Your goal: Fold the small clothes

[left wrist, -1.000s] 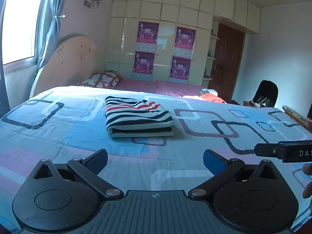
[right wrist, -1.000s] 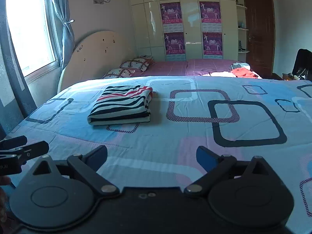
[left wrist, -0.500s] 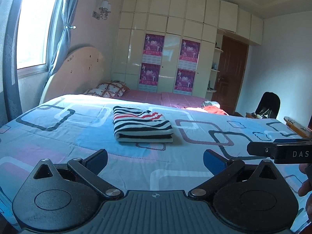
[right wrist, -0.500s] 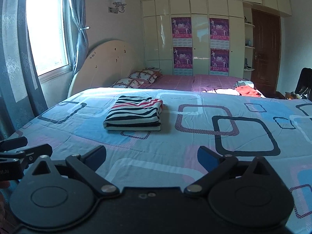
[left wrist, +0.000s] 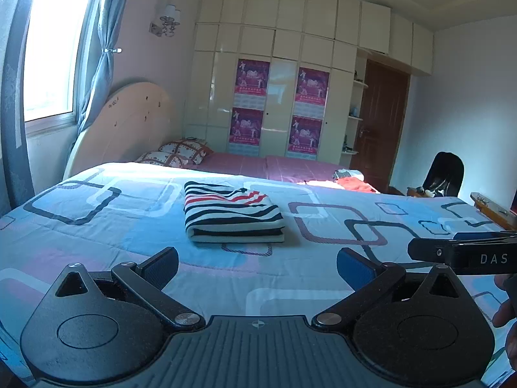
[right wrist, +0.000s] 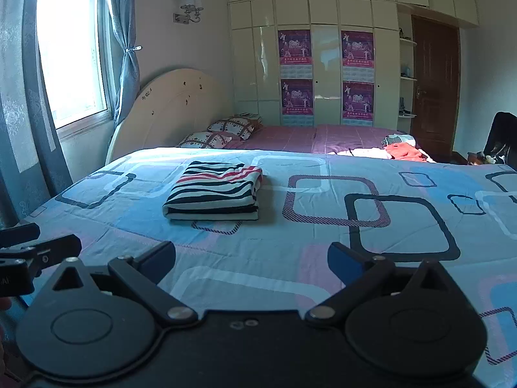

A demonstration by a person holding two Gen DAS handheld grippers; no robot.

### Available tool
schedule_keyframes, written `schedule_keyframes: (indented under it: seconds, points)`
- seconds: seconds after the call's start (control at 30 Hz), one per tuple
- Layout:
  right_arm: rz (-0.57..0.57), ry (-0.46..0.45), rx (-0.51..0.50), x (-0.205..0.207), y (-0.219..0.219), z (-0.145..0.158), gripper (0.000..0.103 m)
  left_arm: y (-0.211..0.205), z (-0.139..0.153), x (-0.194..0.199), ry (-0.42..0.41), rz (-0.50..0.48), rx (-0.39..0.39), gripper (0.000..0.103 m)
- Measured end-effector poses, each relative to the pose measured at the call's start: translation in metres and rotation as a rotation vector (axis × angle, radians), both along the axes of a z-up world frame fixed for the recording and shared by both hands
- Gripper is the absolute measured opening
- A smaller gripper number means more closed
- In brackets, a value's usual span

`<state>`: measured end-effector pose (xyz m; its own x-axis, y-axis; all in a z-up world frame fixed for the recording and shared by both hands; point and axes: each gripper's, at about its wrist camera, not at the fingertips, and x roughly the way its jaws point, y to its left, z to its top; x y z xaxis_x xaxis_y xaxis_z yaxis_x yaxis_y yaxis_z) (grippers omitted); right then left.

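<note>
Both tools drawn back, tilted up; left tool [left wrist: 257, 266], right tool [right wrist: 251, 260] gaping, clear of folded striped garment [left wrist: 232, 214].

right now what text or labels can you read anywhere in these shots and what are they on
"DAS": white letters on the side of the right gripper, cut off at the left wrist view's edge.
Letters on the left gripper body at the right wrist view's edge: too cropped to read.
Four purple posters on the wardrobe: print too blurred.
Marks on the headboard: unreadable.
</note>
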<state>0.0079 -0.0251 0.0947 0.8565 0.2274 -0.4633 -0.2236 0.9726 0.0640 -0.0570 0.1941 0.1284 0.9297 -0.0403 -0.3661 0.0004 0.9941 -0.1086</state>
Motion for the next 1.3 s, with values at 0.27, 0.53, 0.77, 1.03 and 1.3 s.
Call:
schedule_keyframes:
  seconds: [0.27,0.53,0.77,1.03,1.3]
  points:
    - [-0.001,0.005,-0.005,-0.0012,-0.0014,-0.0011,0.101,-0.0012,-0.001,-0.001,0.007,0.0,-0.002,0.103]
    - [-0.003,-0.001,-0.007,-0.002,-0.001,-0.0015,0.101,-0.0024,0.0001,0.0005,0.008,-0.01,0.006,0.103]
    - [0.003,0.002,-0.007,-0.0016,0.0002,-0.0015,0.101,-0.0028,-0.001,0.0022,0.017,-0.005,0.01,0.103]
    - [0.008,0.005,-0.008,0.0013,0.0033,-0.0013,0.101,-0.001,-0.0012,0.0041,0.019,-0.004,0.015,0.103]
    - [0.008,0.005,-0.01,0.0027,0.0046,-0.0015,0.101,0.0008,-0.0007,0.0068,0.017,0.002,0.017,0.103]
